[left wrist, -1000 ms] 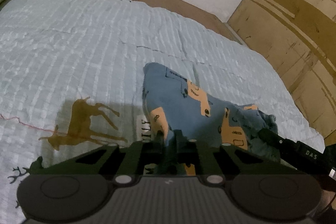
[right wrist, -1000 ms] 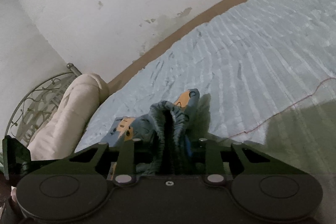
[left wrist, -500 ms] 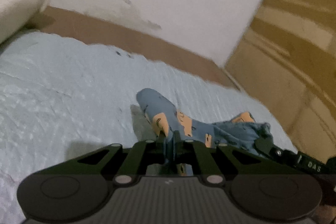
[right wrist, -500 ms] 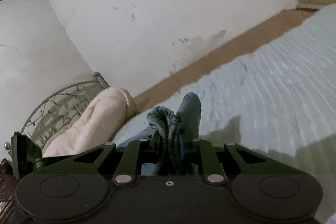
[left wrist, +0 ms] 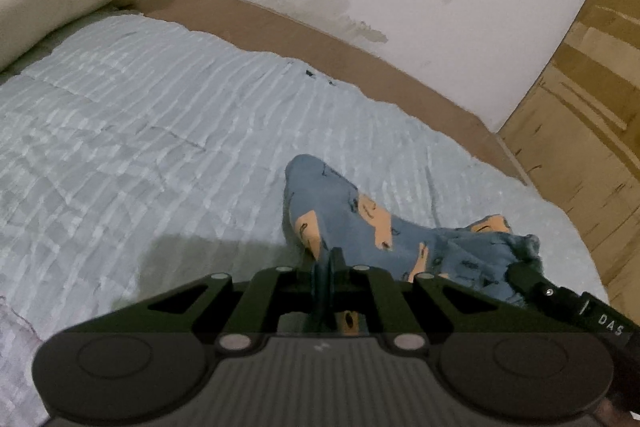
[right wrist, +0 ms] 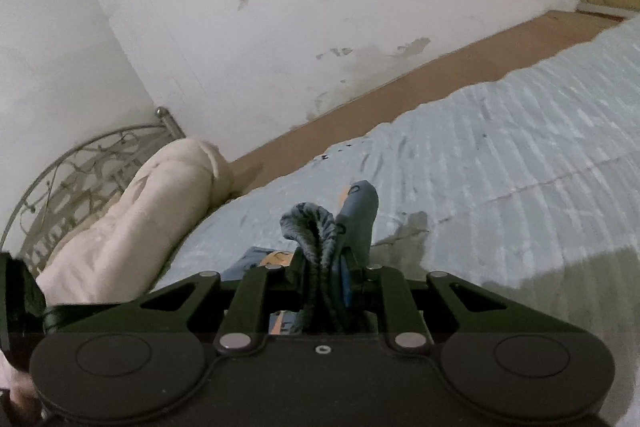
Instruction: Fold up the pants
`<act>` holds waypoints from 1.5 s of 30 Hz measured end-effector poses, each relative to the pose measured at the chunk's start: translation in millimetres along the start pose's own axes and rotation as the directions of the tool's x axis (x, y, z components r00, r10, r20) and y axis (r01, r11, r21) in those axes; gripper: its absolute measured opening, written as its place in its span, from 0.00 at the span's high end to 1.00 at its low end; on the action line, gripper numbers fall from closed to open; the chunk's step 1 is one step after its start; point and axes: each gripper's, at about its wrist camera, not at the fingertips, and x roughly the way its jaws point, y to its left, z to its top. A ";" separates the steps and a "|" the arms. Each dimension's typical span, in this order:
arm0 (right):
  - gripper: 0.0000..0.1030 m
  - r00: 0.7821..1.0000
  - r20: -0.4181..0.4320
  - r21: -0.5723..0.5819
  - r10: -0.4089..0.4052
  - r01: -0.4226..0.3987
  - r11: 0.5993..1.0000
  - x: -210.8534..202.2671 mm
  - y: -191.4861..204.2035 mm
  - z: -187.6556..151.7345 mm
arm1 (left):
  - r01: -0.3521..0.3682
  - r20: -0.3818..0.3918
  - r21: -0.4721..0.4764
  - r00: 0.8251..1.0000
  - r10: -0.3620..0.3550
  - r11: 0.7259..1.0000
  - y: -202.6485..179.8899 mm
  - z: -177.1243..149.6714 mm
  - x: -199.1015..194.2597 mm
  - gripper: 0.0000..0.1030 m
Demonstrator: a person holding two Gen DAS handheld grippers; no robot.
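The pants are small, blue with orange patches, and hang stretched between both grippers above the light blue bedspread. My left gripper is shut on a thin edge of the pants. My right gripper is shut on the bunched elastic waistband, which sticks up between its fingers. In the left wrist view the right gripper holds the far end of the pants at the lower right. The part of the pants below the grippers is hidden.
A rolled cream blanket lies at the head of the bed by a metal headboard. A brown bed frame edge runs along the white wall. A wooden wardrobe stands at the right.
Both grippers have lifted the pants off the bedspread and tilted up. The deer print has left the left wrist view, and more wall shows in both views.
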 end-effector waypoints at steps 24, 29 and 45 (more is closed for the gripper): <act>0.07 0.990 0.075 -0.020 -0.123 0.125 0.992 -58.7 20.2 -12.3 | -0.056 0.047 0.063 0.997 0.053 0.996 -20.6 -10.6 -68.6 0.03; 0.01 0.984 0.118 -0.091 -0.133 0.144 0.985 -91.4 43.0 -15.7 | -0.068 0.101 0.110 0.993 0.057 0.992 -28.3 -17.2 -102.9 0.01; 0.01 0.960 0.232 -0.282 -0.158 0.222 0.933 -179.2 107.3 -62.1 | -0.099 0.232 0.246 0.972 0.041 0.964 -42.8 -80.3 -191.0 0.01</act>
